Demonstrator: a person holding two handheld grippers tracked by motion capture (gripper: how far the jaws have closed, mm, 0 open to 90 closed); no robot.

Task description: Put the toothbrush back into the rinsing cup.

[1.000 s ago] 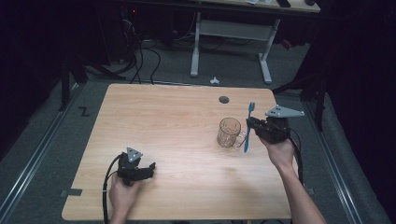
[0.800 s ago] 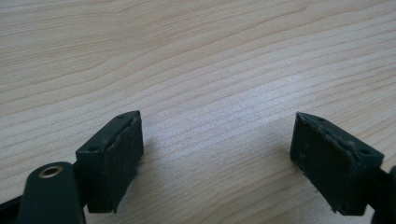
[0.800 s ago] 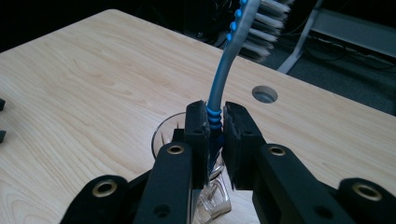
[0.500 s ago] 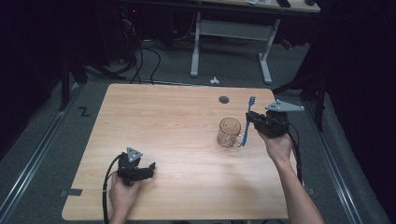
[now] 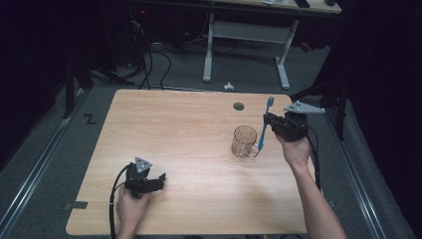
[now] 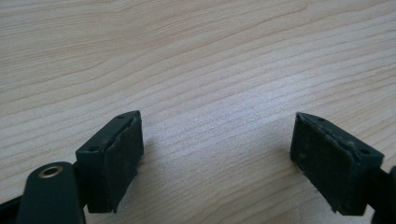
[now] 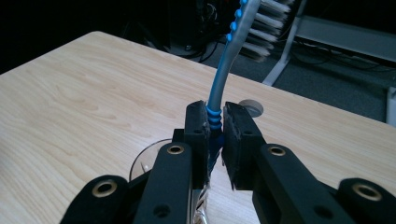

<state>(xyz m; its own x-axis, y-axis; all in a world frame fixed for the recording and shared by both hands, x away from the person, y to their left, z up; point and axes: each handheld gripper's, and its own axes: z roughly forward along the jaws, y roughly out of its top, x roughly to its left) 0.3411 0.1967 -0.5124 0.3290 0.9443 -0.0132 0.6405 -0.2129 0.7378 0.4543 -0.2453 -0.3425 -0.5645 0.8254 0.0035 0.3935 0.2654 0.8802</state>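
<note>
The right gripper [image 7: 215, 122] clamps its black jaws on the ribbed neck of the slim blue plastic toothbrush [image 5: 264, 125], bristles up and handle end hanging just beside the clear, empty drinking glass [image 5: 244, 141], likely so it can drop in handle-first. The left gripper [image 6: 218, 154] rests wide open on the pale wooden table [image 5: 189, 129], well apart and idle.

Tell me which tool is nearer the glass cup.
Right. The right tool, shut on the blue toothbrush, hangs just beside the glass cup, the brush's lower end near its rim. The left tool sits open, far across the table by the near edge.
</note>
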